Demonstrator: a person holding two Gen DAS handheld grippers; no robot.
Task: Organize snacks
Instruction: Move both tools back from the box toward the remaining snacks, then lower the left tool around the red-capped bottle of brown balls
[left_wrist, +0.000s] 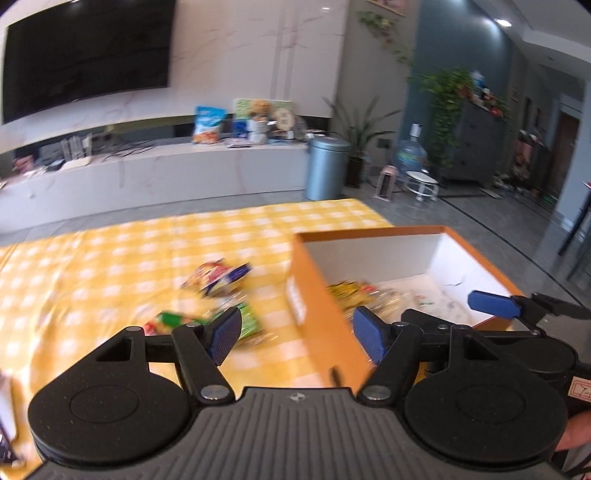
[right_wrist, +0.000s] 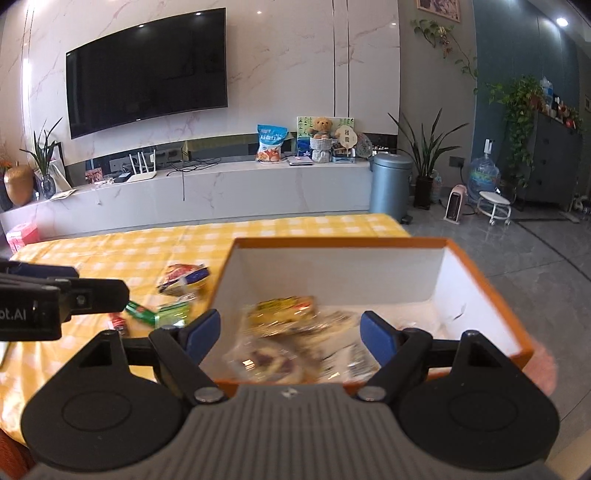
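An orange box (left_wrist: 317, 314) with white inside walls stands on the right of the yellow checked table; it also shows in the right wrist view (right_wrist: 480, 273). Several snack packets lie in it (right_wrist: 284, 314). A red and blue packet (left_wrist: 221, 277) and a green packet (left_wrist: 247, 321) lie on the cloth left of the box. My left gripper (left_wrist: 295, 332) is open and empty over the box's left wall. My right gripper (right_wrist: 290, 334) is open and empty above the box's near end, over a clear wrapped snack (right_wrist: 269, 362).
The yellow checked tablecloth (left_wrist: 110, 258) stretches far to the left. A small red packet (right_wrist: 120, 325) lies near the green one. A white TV bench, a grey bin (right_wrist: 391, 184) and floor lie beyond the table.
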